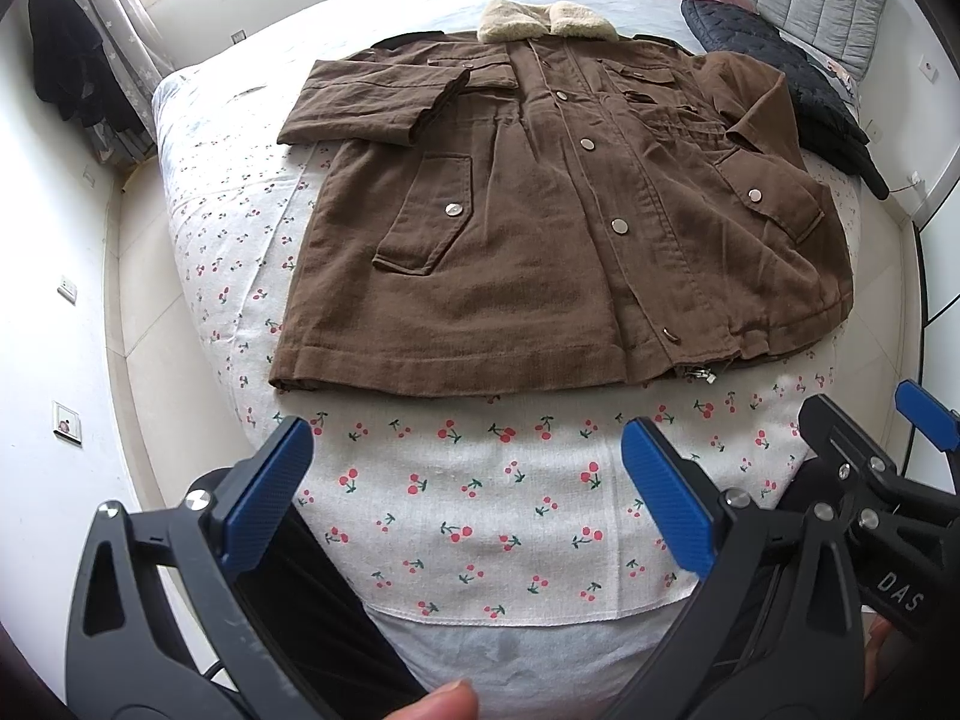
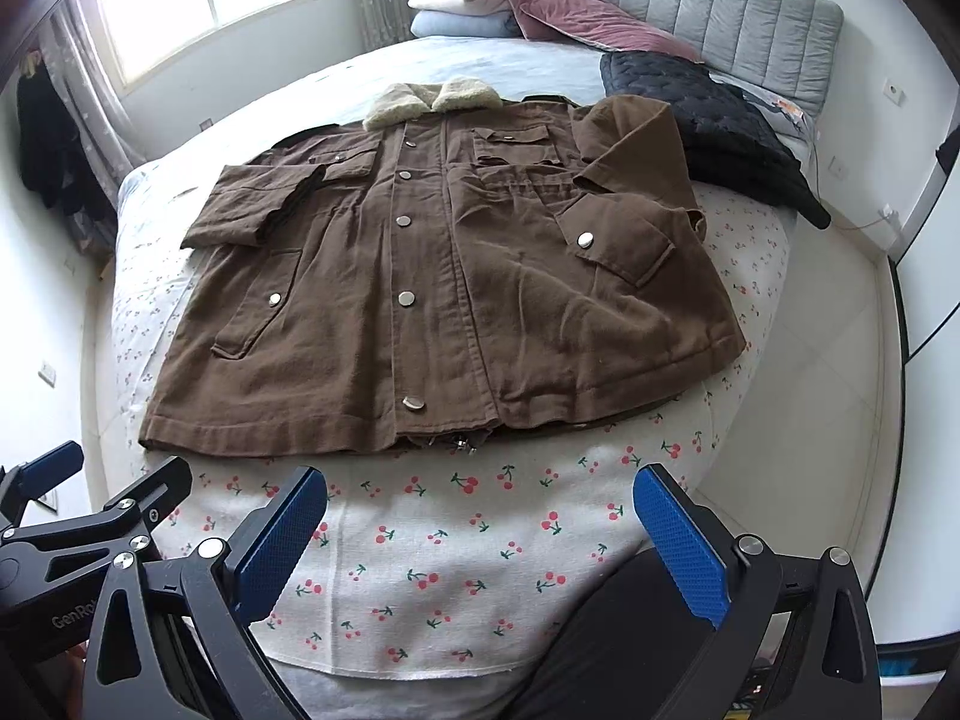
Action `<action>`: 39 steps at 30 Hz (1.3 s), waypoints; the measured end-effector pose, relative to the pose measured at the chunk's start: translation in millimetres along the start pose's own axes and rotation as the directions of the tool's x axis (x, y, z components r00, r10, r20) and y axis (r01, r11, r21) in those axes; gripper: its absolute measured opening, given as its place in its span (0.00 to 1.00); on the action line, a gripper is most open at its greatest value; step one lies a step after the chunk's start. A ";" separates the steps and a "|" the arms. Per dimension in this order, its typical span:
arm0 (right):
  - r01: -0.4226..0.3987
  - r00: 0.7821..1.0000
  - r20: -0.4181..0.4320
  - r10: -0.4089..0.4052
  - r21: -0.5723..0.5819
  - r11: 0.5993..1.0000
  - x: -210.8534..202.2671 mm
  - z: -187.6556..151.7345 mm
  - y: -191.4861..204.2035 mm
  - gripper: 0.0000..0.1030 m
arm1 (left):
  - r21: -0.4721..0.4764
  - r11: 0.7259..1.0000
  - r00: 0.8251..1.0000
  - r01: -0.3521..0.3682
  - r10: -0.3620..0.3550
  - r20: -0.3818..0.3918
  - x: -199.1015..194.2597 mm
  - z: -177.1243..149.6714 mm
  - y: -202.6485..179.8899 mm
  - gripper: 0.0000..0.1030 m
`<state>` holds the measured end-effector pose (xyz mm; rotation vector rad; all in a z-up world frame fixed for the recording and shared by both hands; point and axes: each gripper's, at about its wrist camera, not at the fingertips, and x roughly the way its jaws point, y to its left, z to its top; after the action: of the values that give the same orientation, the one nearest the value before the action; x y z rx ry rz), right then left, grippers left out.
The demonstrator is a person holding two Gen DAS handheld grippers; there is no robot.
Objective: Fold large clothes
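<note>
A large brown jacket [image 1: 540,222] with a cream fleece collar [image 1: 546,21] and metal snaps lies face up on the bed; it also shows in the right wrist view [image 2: 444,294]. Both sleeves are folded in across the chest. My left gripper [image 1: 474,468] is open and empty, hovering over the cherry-print cloth [image 1: 480,510] just in front of the jacket's hem. My right gripper [image 2: 480,516] is open and empty beside it, also short of the hem. Each gripper shows at the edge of the other's view.
A black quilted garment [image 2: 714,132] lies at the far right of the bed. Pink and white pillows [image 2: 540,6] sit by the grey headboard [image 2: 708,6]. Dark clothes [image 2: 48,144] hang at the left wall. White floor surrounds the bed.
</note>
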<state>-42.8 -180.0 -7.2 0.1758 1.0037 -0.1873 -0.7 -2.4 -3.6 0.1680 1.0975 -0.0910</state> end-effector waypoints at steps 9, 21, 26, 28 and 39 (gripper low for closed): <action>0.000 1.000 -0.003 0.000 -0.002 1.000 2.1 -0.5 -0.8 1.00 | 0.002 1.000 1.000 -0.002 0.002 -0.002 1.3 0.0 -0.4 0.99; 0.000 1.000 -0.006 0.000 0.001 1.000 4.2 -0.7 -1.1 1.00 | 0.003 1.000 1.000 -0.003 0.003 -0.004 2.2 -0.5 -0.7 0.99; 0.001 1.000 -0.009 -0.001 0.003 1.000 6.3 -2.0 -1.7 1.00 | 0.004 1.000 1.000 -0.004 0.004 -0.005 4.0 -1.6 -1.3 0.99; 0.002 1.000 -0.009 -0.002 0.003 1.000 6.4 -1.3 -1.7 1.00 | 0.004 1.000 1.000 -0.005 0.005 -0.005 4.2 -1.9 -1.2 0.99; 0.001 1.000 -0.013 -0.001 0.005 1.000 8.3 -1.7 -2.8 1.00 | 0.009 1.000 1.000 -0.006 0.006 -0.007 7.4 -3.2 -1.0 0.99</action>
<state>-40.6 -182.9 -15.3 0.1816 1.0159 -0.1896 -0.3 -2.7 -11.7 0.1793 1.1037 -0.0903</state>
